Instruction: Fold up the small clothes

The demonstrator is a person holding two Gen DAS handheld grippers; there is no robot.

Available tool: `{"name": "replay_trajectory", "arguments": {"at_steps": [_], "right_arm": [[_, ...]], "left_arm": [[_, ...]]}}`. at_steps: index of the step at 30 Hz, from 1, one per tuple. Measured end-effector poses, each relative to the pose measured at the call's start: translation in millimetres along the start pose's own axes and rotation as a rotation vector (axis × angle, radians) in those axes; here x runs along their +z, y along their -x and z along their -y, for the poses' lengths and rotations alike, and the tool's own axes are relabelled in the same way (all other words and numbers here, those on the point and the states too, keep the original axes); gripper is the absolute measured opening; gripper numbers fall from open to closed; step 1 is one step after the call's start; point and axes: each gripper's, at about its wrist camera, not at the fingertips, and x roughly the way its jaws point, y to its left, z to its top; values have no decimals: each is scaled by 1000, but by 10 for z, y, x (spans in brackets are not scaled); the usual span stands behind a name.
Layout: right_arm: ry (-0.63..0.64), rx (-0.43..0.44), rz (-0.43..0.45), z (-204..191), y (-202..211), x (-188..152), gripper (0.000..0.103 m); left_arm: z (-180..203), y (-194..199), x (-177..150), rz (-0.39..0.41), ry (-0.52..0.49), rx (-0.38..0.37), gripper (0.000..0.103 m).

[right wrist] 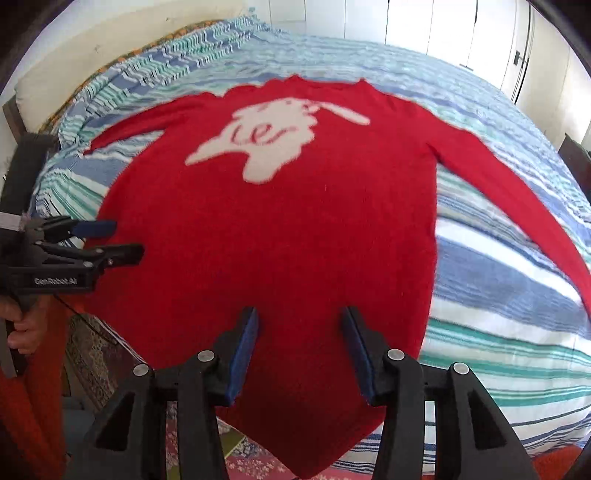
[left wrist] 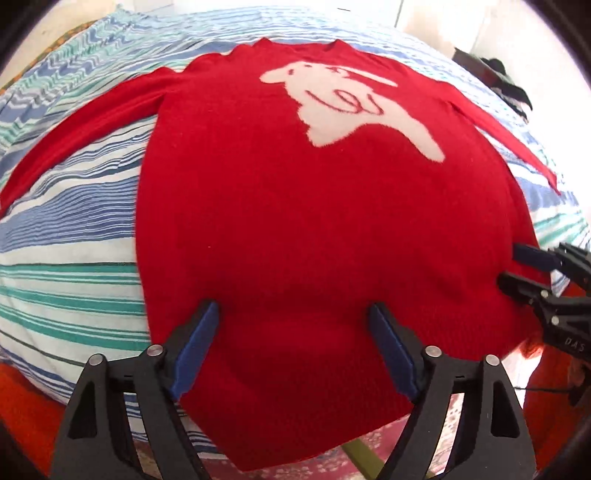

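Red sweater (left wrist: 295, 221) lies flat, front up, on a striped bedspread (left wrist: 74, 258), neck at the far end, hem nearest both grippers and hanging a little over the bed edge. White animal motif (left wrist: 351, 107) sits on the chest, well ahead of the fingers. Left gripper (left wrist: 293, 314) over the hem, jaws wide apart, blue pads (left wrist: 195, 347) flanking bare red knit, nothing clamped. Right gripper (right wrist: 299, 317) likewise apart over the hem, somewhat narrower gap; whether the tips touch the cloth cannot be told in either view. Left view shows the right gripper (left wrist: 517, 269) from the side at the sweater's right edge, fingers apart one above the other. Right view shows the left gripper (right wrist: 118, 240) at the sweater's left edge, also apart, plus the hand (right wrist: 22, 328) on its handle, which the left view lacks. Left sleeve (left wrist: 81, 125) runs out long beyond the left gripper; right sleeve (right wrist: 517, 206) shows full length only in the right view. Left view alone catches a dark heap (left wrist: 495, 81) at the far right of the bed. Right view alone shows white cupboard doors (right wrist: 443, 29) behind the bed. Patterned rug (right wrist: 255, 458) below the hem.
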Motion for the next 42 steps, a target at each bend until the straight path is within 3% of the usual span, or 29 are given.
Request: {"name": "replay_trajectory", "arguments": {"at_steps": [3, 11, 42], "right_arm": [[-42, 43, 19, 95, -43, -55, 50], [-70, 61, 36, 124, -86, -87, 51], [-91, 71, 32, 136, -113, -79, 51]], "left_arm": [[76, -27, -21, -5, -36, 29, 94], [65, -74, -48, -8, -33, 9, 102], [104, -125, -9, -22, -42, 22, 102]]}}
